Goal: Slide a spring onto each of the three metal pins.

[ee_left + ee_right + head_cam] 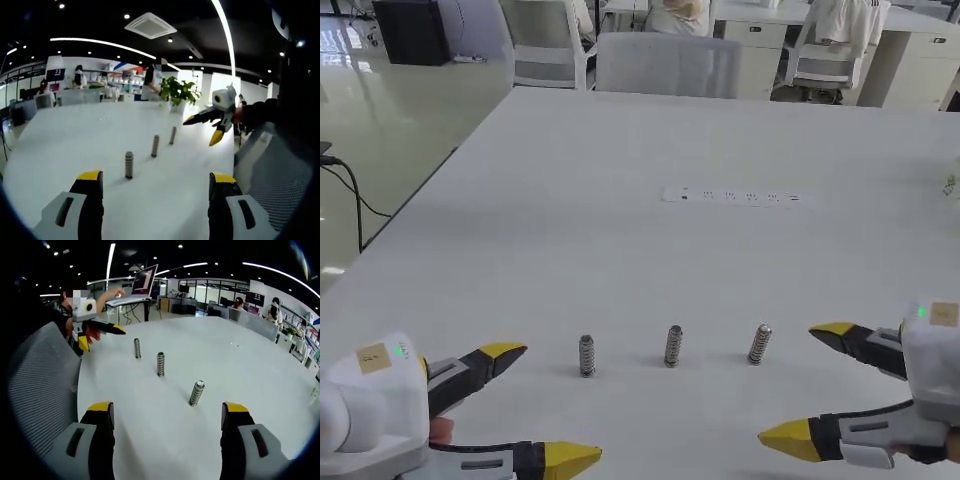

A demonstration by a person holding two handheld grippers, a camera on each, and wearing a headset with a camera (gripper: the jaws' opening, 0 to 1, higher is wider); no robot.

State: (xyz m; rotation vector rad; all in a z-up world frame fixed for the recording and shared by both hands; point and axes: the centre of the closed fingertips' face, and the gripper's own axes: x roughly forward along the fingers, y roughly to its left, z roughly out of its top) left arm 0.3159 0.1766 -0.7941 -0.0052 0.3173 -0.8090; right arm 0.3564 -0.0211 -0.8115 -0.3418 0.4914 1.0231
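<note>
Three metal pins stand in a row on the white table, each with a spring around it: the left pin (587, 355) (129, 164) (136, 348), the middle pin (673, 345) (155, 145) (160, 363) and the right pin (759, 343) (173, 135) (196, 392), which leans slightly. My left gripper (537, 405) (152, 181) (102, 335) hangs open to the left of the row, nothing between its yellow-tipped jaws. My right gripper (810, 385) (167, 411) (202, 130) stands open to the right of the row, also holding nothing.
A white power strip (735, 196) lies flat further back on the table (620, 160). A grey chair (667, 65) stands at the far edge, with desks and seated people beyond. A potted plant (177, 92) shows in the left gripper view.
</note>
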